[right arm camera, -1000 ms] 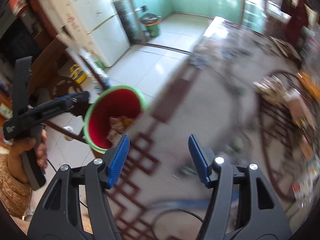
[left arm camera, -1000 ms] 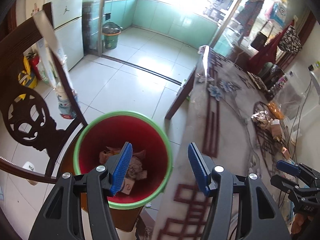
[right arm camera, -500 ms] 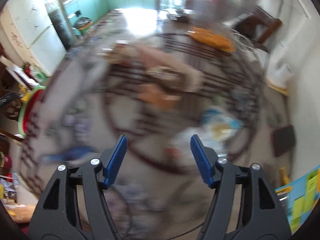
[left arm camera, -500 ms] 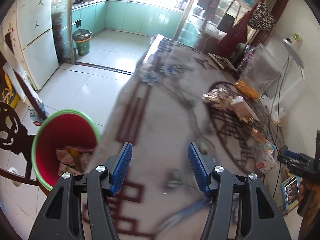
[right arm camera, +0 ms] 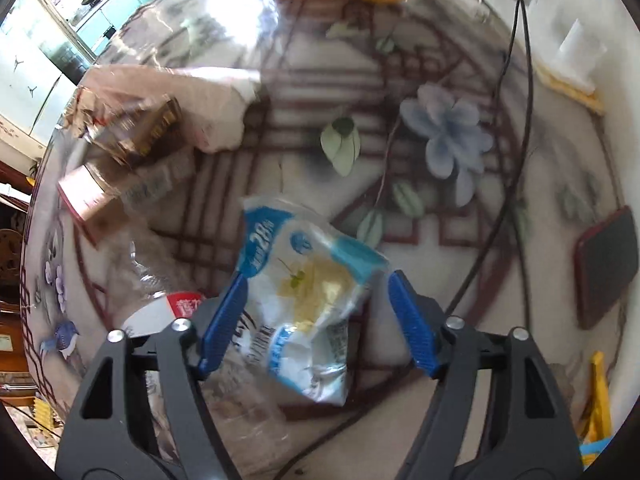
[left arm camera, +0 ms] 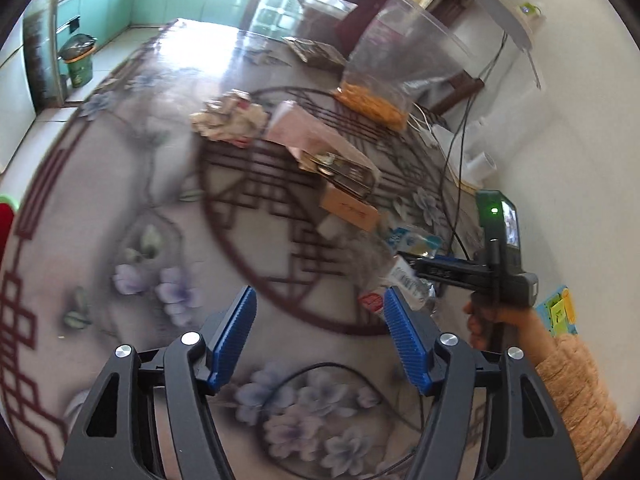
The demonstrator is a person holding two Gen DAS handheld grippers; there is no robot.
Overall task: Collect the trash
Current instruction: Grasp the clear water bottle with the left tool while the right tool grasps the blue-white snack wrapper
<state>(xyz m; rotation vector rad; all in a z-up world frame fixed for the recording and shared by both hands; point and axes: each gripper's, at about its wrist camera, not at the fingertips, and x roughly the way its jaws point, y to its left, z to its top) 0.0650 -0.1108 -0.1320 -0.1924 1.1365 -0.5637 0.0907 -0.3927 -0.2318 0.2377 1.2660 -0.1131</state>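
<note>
Both sets of jaws stand apart. On the left gripper (left arm camera: 320, 322) they are opening over a bare stretch of the flower-patterned surface (left arm camera: 132, 200), nothing between them. On the right gripper (right arm camera: 314, 312) they are closing around a blue-and-white snack wrapper (right arm camera: 308, 292) lying flat; the left pad is at the wrapper's edge, the right pad clear of it (no grip that can be seen).

Open room lies to the left of the left gripper, out to the curved edge of the surface, where a sliver of the red bin with its green rim (left arm camera: 7, 208) shows.

Other trash sits farther in: a crumpled paper wad (left arm camera: 230, 118), a pink packet (left arm camera: 308, 132), a small cardboard box (left arm camera: 348, 208), and a crushed clear plastic bottle with a red-and-white label (right arm camera: 160, 300) just beside the right gripper's left finger. A clear bag of orange snacks (left arm camera: 372, 102) stands near the far edge. A black cable (right arm camera: 500, 208) runs across the surface right of the wrapper, and a dark phone (right arm camera: 608, 264) lies beyond it. The person's right hand (left arm camera: 484, 320), in a knitted sleeve, holds the other gripper's handle.
</note>
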